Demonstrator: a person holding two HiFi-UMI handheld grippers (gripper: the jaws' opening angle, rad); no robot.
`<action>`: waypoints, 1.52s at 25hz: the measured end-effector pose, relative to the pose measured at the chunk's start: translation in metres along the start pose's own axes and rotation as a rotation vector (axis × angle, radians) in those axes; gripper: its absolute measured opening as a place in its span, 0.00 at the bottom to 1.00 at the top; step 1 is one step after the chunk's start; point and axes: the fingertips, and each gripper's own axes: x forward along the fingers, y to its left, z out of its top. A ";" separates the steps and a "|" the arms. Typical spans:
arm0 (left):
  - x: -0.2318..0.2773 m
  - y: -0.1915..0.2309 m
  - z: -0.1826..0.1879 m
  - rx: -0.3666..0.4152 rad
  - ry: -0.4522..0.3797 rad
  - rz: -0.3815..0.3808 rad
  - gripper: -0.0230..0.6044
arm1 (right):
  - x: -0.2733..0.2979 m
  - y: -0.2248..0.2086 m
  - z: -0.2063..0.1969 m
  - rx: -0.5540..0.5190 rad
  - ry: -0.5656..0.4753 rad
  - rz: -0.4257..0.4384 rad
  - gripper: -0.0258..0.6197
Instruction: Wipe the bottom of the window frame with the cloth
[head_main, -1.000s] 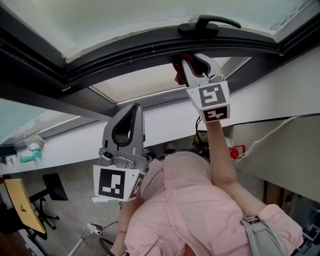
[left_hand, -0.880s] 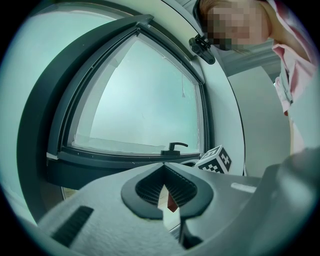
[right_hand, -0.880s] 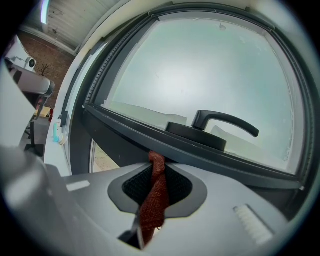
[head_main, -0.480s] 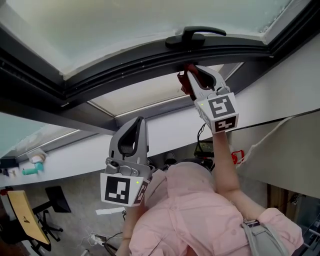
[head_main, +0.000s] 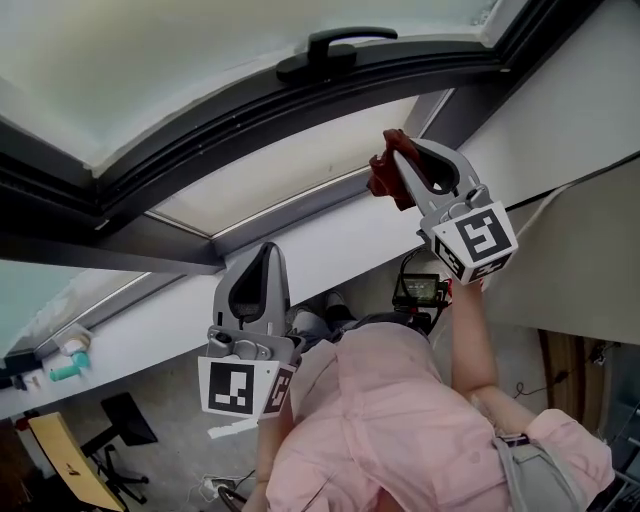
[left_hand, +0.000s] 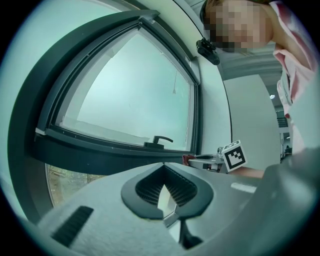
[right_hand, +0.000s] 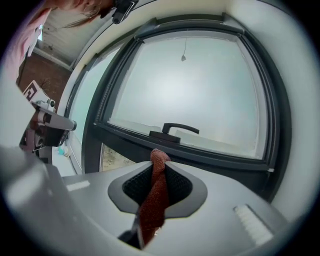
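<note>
Grips the red cloth (right_hand: 156, 192) with the right gripper (head_main: 400, 158), jaws clamped on it, up near the bottom edge of the window frame (head_main: 230, 125), beneath the handle (head_main: 335, 48). Holds the left gripper (head_main: 262, 256) lower, jaws closed and empty.

Rough woven cloth (right_hand: 155, 195), matt dark window frame (right_hand: 215, 156), frosted glass pane (right_hand: 185, 90).

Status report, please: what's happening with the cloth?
Right gripper shut on red cloth. Left gripper shut, empty. Cloth seems just off the window frame. Nothing in between.
</note>
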 end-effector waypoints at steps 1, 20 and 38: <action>-0.002 -0.002 -0.001 -0.002 0.004 -0.010 0.03 | -0.005 -0.001 -0.002 0.014 0.010 -0.015 0.13; -0.041 0.027 0.018 0.027 -0.016 -0.026 0.03 | 0.044 -0.048 0.138 -0.101 -0.312 -0.331 0.13; 0.052 0.001 0.021 0.012 -0.032 0.032 0.03 | 0.127 -0.081 0.056 -0.093 0.219 -0.098 0.13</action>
